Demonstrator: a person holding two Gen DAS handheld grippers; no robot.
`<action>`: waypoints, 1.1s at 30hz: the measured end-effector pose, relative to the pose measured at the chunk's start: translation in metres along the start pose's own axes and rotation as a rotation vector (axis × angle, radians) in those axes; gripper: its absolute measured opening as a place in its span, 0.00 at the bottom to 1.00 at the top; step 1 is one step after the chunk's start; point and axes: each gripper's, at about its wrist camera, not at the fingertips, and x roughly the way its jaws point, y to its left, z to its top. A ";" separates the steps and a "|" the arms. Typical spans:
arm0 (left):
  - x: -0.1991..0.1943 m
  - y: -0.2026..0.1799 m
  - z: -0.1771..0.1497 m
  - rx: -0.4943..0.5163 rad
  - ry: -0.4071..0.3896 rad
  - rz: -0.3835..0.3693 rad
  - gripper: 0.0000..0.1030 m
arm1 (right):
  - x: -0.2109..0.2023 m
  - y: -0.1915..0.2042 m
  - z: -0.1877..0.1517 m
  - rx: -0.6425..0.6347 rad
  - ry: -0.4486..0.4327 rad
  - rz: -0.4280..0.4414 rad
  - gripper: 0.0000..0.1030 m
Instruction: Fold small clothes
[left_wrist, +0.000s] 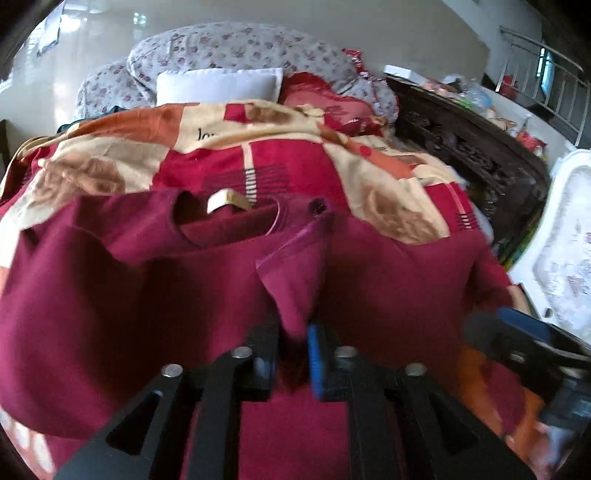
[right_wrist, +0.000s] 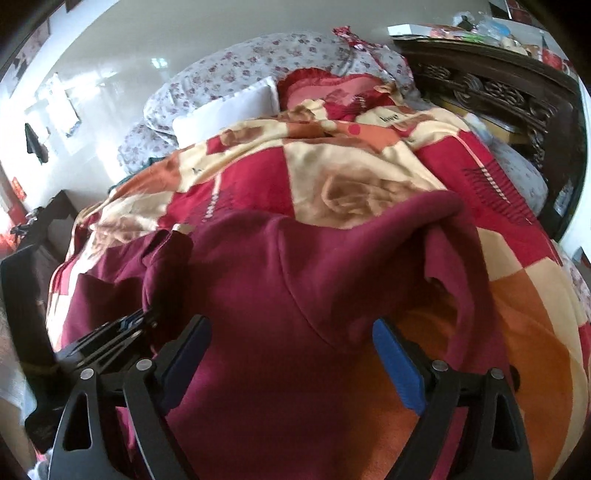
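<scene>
A small maroon shirt (left_wrist: 147, 280) lies on a patterned bedspread, neckline with a white label (left_wrist: 221, 199) facing away. My left gripper (left_wrist: 295, 354) is shut on a fold of the shirt's cloth near the collar, lifting it into a peak. In the right wrist view the shirt (right_wrist: 295, 280) spreads under my right gripper (right_wrist: 291, 362), which is open with its blue pads either side of the cloth, touching nothing firmly. The left gripper shows at the left of that view (right_wrist: 122, 328), and the right gripper at the right edge of the left wrist view (left_wrist: 517, 332).
The red, cream and orange bedspread (right_wrist: 332, 170) covers the bed. A white pillow (left_wrist: 218, 85) and floral pillows (left_wrist: 236, 48) lie at the far end. A dark carved headboard (right_wrist: 491, 88) stands on the right, with clutter on a shelf behind it.
</scene>
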 end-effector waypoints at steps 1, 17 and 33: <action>-0.016 0.006 0.001 -0.004 -0.002 -0.022 0.50 | 0.001 0.004 0.001 -0.009 -0.002 0.010 0.93; -0.094 0.160 -0.017 -0.114 -0.134 0.378 0.68 | 0.086 0.064 0.023 -0.165 0.034 0.064 0.44; -0.048 0.156 -0.022 -0.119 -0.090 0.500 0.68 | 0.030 0.014 0.023 -0.067 -0.069 0.053 0.23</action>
